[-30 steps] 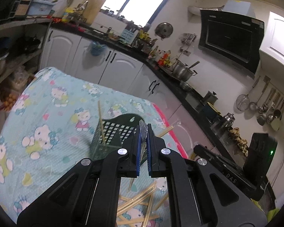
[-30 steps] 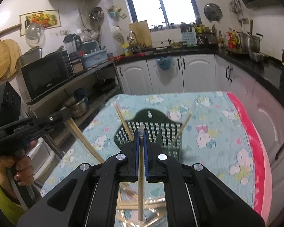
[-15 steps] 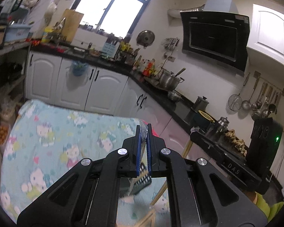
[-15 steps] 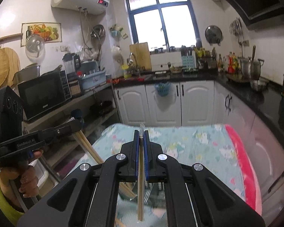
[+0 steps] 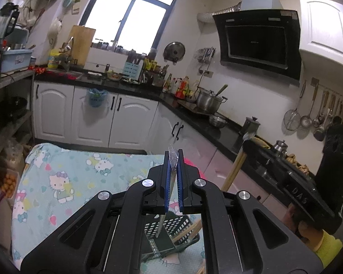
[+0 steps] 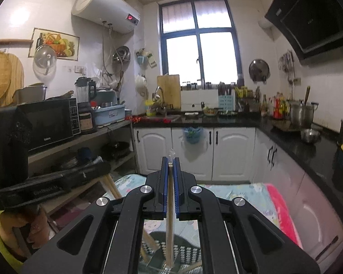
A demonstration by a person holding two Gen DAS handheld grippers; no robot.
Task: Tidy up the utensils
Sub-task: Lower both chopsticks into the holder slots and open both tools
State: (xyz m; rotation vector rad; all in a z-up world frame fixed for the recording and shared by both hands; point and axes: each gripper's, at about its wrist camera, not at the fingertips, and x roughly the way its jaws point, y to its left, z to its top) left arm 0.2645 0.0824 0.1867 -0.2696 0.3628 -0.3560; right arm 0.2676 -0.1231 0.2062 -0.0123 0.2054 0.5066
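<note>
Two tools, each clamped on one thin stick: the left tool [image 5: 173, 178] pins a wrapped chopstick [image 5: 163, 219], the right tool [image 6: 170, 182] a bare wooden chopstick [image 6: 170, 228], both hanging over the black basket [image 6: 185, 251]. Light, stiff, likely slippery; gripped near the top.

Much of the holder hides behind my own grippers

I see only slivers of the green basket [image 5: 171, 228] between the left gripper's [image 5: 173, 182] arms; the chopstick [image 6: 170, 228] tip runs below the frame's edge.
</note>
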